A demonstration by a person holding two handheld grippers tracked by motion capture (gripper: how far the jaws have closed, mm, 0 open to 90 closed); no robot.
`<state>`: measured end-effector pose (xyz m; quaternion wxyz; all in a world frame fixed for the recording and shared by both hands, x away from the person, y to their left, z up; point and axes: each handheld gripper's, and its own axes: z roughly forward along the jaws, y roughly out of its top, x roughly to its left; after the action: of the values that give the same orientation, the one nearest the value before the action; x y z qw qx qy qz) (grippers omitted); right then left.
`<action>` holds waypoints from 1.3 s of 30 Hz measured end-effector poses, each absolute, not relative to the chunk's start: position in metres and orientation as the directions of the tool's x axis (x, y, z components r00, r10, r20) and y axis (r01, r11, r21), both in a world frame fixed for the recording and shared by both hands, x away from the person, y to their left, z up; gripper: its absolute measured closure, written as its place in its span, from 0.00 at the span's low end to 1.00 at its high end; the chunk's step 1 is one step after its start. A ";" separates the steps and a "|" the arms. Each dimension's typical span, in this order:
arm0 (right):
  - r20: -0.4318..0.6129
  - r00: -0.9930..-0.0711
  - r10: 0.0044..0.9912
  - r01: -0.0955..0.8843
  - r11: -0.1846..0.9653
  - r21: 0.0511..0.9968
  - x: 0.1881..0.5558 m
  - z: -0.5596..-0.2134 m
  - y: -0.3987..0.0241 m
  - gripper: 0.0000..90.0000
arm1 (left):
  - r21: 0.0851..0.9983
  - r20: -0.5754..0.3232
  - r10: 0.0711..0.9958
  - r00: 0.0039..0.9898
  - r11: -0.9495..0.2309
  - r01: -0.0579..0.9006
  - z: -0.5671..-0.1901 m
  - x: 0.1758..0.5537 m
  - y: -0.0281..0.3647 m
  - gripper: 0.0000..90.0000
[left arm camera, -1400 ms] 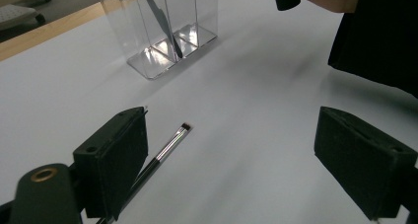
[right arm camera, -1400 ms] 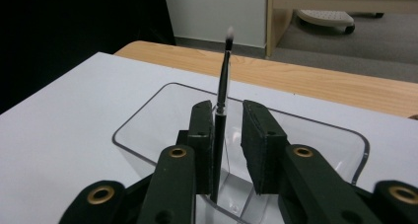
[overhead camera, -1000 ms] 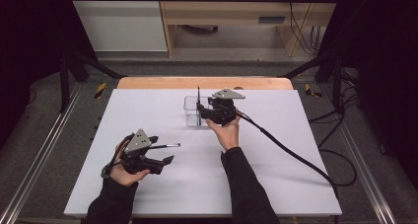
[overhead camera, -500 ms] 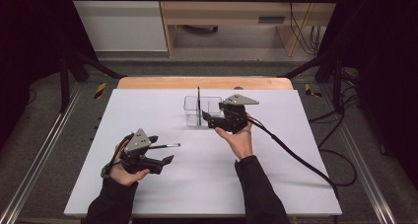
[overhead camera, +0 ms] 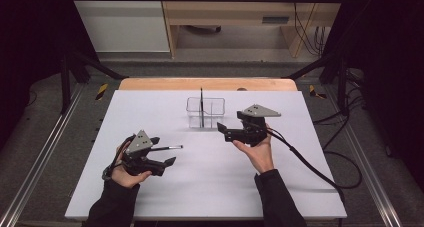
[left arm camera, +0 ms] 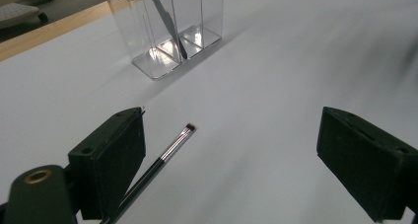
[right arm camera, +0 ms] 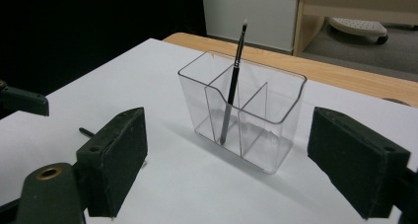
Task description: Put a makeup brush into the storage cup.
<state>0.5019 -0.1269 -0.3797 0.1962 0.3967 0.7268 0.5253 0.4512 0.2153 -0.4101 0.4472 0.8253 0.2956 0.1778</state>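
A clear plastic organizer (overhead camera: 214,118) (right arm camera: 268,120) (left arm camera: 197,17) stands at the back middle of the white board. A thin black makeup brush (overhead camera: 201,104) (right arm camera: 231,95) (left arm camera: 167,17) leans upright in one of its compartments. My right gripper (overhead camera: 224,131) (right arm camera: 236,160) hovers just right of the organizer, pointing at it; its jaws have just been opening and stand open with nothing between them. A second brush (overhead camera: 169,148) (left arm camera: 167,155) lies on the board beside the inner face of one jaw of my left gripper (overhead camera: 162,151) (left arm camera: 231,155), which is open and rests at the front left.
The white board (overhead camera: 200,192) lies on a wooden table whose edge (overhead camera: 207,83) shows behind it. The right gripper's black cable (overhead camera: 310,162) trails off to the right front. Metal rails (overhead camera: 45,152) run along both sides; shelving stands beyond the table.
My right gripper has drawn back from the organizer, to the right and toward the person, and its jaws have spread. The brush stays standing in the organizer. The left hand has not moved.
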 end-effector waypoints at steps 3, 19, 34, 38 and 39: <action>0.131 -0.611 0.781 0.369 0.135 0.920 0.498 -0.381 -0.132 0.16 | 0.846 0.025 0.648 0.761 -0.419 0.329 -0.410 0.451 0.216 0.11; 0.132 -0.598 0.791 0.370 0.126 0.920 0.465 -0.392 -0.175 0.13 | 0.846 0.011 0.652 0.758 -0.410 0.341 -0.410 0.454 0.219 0.11; 0.121 -0.598 0.792 0.372 0.140 0.918 0.444 -0.403 -0.198 0.12 | 0.859 0.014 0.659 0.752 -0.393 0.328 -0.399 0.460 0.225 0.10; 0.123 -0.600 0.791 0.369 0.137 0.919 0.439 -0.405 -0.203 0.12 | 0.857 0.012 0.660 0.751 -0.394 0.333 -0.397 0.464 0.228 0.10; 0.124 -0.598 0.791 0.371 0.137 0.919 0.438 -0.406 -0.204 0.12 | 0.857 0.012 0.660 0.751 -0.394 0.333 -0.397 0.464 0.228 0.10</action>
<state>0.4384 -0.2044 -0.4059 0.2017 0.4001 0.7264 0.5212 0.4638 0.2283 -0.3972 0.4589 0.8155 0.3042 0.1783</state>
